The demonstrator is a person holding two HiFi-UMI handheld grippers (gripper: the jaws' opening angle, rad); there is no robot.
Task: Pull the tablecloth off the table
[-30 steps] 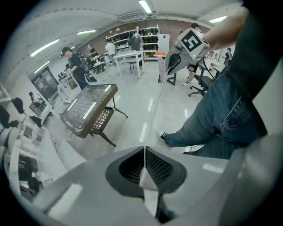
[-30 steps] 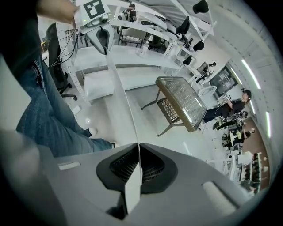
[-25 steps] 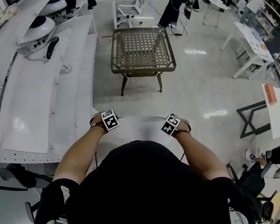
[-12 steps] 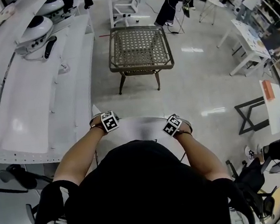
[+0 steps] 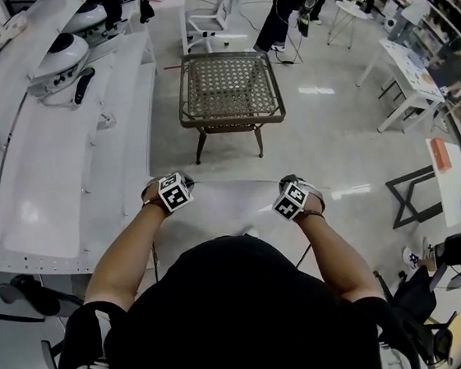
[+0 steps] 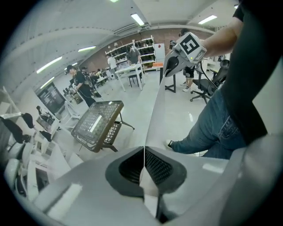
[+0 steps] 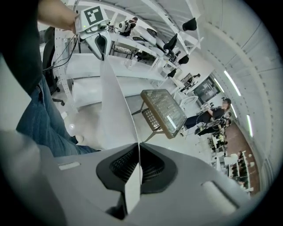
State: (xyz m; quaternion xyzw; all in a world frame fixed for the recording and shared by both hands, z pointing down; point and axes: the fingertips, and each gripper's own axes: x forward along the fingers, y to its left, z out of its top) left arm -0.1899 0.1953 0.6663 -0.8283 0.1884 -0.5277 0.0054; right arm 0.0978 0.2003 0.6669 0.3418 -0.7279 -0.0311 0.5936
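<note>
The white tablecloth (image 5: 237, 208) hangs off the table, stretched as a sheet between my two grippers in front of my body. My left gripper (image 5: 183, 186) is shut on one top corner, the thin cloth (image 6: 154, 114) pinched between its pads (image 6: 155, 167). On the other corner my right gripper (image 5: 287, 188) is shut too, cloth (image 7: 115, 114) running up out of its jaws. The brown wicker table (image 5: 229, 89) stands bare a step ahead, also visible as the table (image 6: 95, 126) and the table (image 7: 166, 112). Each gripper view shows the other gripper: the right gripper (image 6: 176, 62), the left gripper (image 7: 100, 42).
A long white workbench (image 5: 62, 157) with machine parts runs along the left. A white chair (image 5: 215, 12) and a standing person (image 5: 284, 4) are behind the table. White desks (image 5: 407, 68) and a black stand (image 5: 410, 196) are at the right. Glossy floor lies around the table.
Both grippers have risen with the cloth still clamped, and moved slightly further apart. The cloth's top edge is higher and tauter between them.
</note>
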